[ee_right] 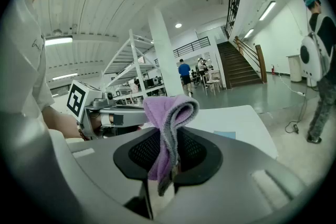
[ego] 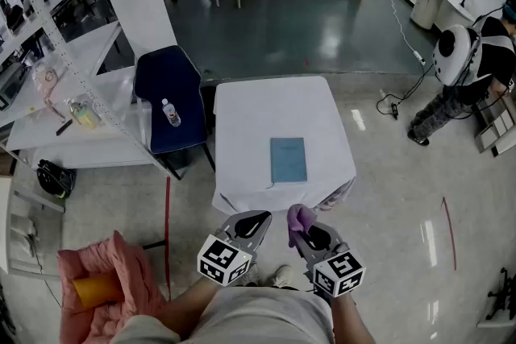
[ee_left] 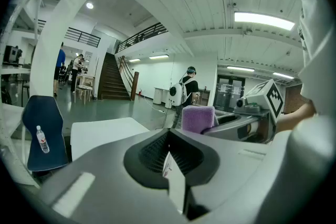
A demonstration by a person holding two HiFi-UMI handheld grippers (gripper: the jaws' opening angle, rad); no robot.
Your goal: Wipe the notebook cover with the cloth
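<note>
A blue notebook [ego: 288,159] lies flat on the white table [ego: 242,117], toward its near edge. My right gripper [ego: 302,234] is shut on a purple cloth [ego: 300,216], held upright just short of the table's near edge. In the right gripper view the cloth [ee_right: 167,128] folds over the top of the jaws, and a corner of the notebook [ee_right: 224,135] shows beyond. My left gripper [ego: 255,223] hovers beside it, shut with nothing in it. From the left gripper view [ee_left: 169,157] the cloth [ee_left: 198,119] shows to the right.
A dark blue chair [ego: 165,84] with a water bottle [ego: 170,113] stands left of the table. Pink fabric [ego: 109,278] lies on the floor at lower left. A person [ego: 472,64] crouches at far right. White shelving [ego: 48,36] fills the left side.
</note>
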